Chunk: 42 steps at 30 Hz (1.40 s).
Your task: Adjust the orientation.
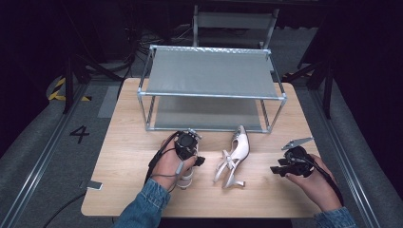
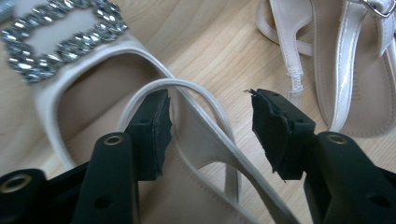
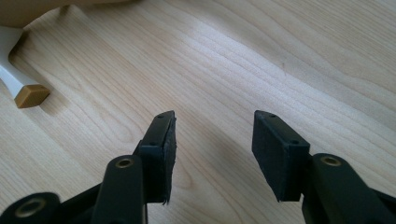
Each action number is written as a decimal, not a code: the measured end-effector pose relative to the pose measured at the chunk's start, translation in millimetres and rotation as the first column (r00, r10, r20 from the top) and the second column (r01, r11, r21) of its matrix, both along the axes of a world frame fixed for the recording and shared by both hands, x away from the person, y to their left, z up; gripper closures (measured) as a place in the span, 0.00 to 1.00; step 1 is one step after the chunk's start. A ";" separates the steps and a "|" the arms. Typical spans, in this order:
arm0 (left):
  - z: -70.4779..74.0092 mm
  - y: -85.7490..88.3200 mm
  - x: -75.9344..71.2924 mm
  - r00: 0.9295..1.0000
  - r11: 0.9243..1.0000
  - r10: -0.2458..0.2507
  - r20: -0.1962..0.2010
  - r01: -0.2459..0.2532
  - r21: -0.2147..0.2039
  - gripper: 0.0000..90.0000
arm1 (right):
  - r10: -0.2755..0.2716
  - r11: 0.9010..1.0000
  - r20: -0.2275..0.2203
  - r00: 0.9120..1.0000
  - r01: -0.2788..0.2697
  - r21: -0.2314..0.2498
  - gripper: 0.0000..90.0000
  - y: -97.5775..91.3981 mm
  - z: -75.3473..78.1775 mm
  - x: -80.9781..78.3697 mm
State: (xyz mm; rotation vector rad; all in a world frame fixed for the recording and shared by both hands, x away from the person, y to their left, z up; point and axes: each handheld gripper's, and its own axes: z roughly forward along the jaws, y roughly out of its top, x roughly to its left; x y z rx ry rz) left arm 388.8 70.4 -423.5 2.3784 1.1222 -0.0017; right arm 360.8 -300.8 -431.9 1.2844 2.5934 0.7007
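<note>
Two white slingback heels lie on the wooden table [image 1: 124, 142]. One heel [image 1: 185, 181] sits partly under my left hand; the left gripper view shows its rhinestone buckle [image 2: 60, 42] and heel strap [image 2: 205, 100]. My left gripper [image 2: 210, 109] [image 1: 198, 161] is open, and its jaws straddle that strap without touching it. The second heel [image 1: 235, 154] [image 2: 348, 70] lies on its side in the middle of the table. To its right, my right gripper [image 1: 276, 170] [image 3: 215, 123] is open over bare wood, with that shoe's tan heel tip [image 3: 30, 95] off to its left.
A two-tier metal shoe rack [image 1: 211, 73] with grey fabric shelves stands at the back of the table, both shelves bare. A small grey tag [image 1: 94, 185] lies at the table's front left edge. Dark floor and cables surround the table.
</note>
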 end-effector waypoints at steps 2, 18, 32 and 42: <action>-5.0 -1.0 0.5 1.000 1.000 0.009 -0.023 -0.010 -0.021 0.48 | -0.001 1.000 0.000 1.000 0.001 0.002 0.56 0.3 -0.6 0.6; 7.8 11.5 2.2 1.000 0.998 -0.004 -0.020 0.005 0.061 0.94 | 0.030 0.999 0.008 1.000 -0.029 -0.027 0.60 1.4 -3.6 2.4; 33.8 32.4 10.2 0.986 0.997 0.056 0.158 -0.063 0.040 0.95 | 0.038 0.999 0.021 0.999 -0.037 -0.029 0.62 1.8 2.3 3.2; 31.3 28.7 45.3 0.962 0.994 0.076 0.262 -0.093 0.054 0.95 | 0.050 0.999 0.038 0.998 -0.049 -0.021 0.62 1.8 8.1 7.5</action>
